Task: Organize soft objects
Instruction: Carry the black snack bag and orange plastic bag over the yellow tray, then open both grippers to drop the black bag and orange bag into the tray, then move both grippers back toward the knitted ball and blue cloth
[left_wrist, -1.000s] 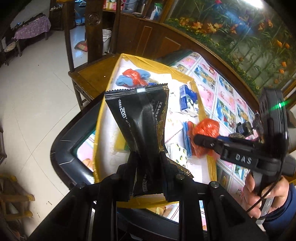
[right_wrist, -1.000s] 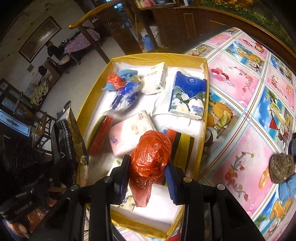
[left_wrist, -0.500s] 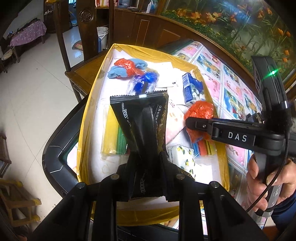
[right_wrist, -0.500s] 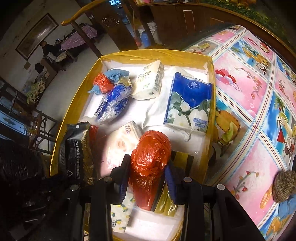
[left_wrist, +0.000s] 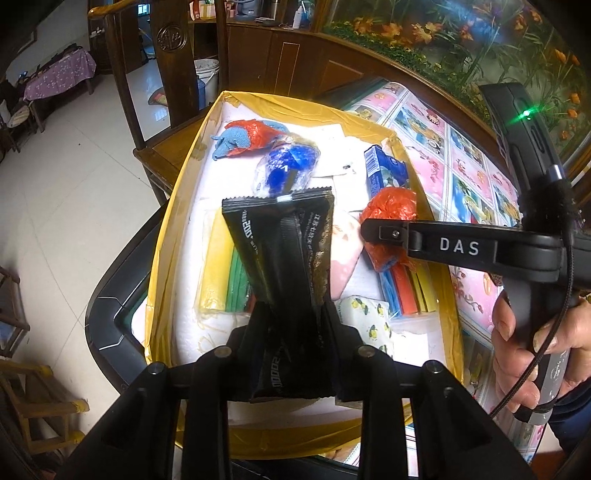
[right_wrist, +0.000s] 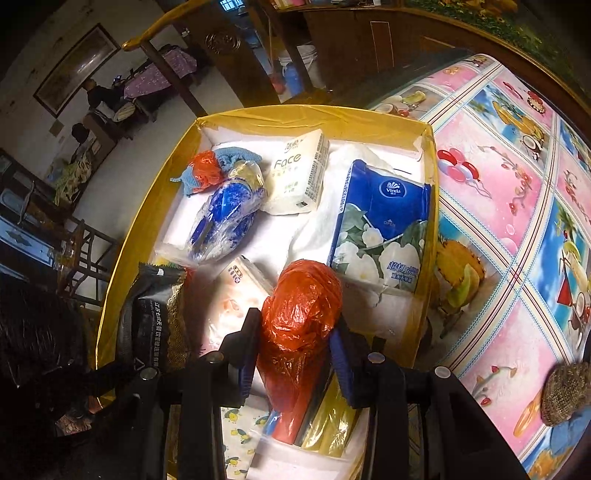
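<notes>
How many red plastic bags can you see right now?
2. One red plastic bag is pinched in the right gripper over the yellow box; another lies in its far-left corner on blue knitwear. Others may be hidden.

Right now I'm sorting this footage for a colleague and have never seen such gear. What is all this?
There is no robot: a person holds two handheld grippers, each with a fisheye camera looking along its fingers. The left wrist view shows the left gripper clamping a black packet. The right wrist view shows the right gripper clamping a crumpled orange plastic bag. Both hover over a yellow-rimmed box holding tissue packs, including a blue one. The box sits on a table with a pink patterned cloth.
</notes>
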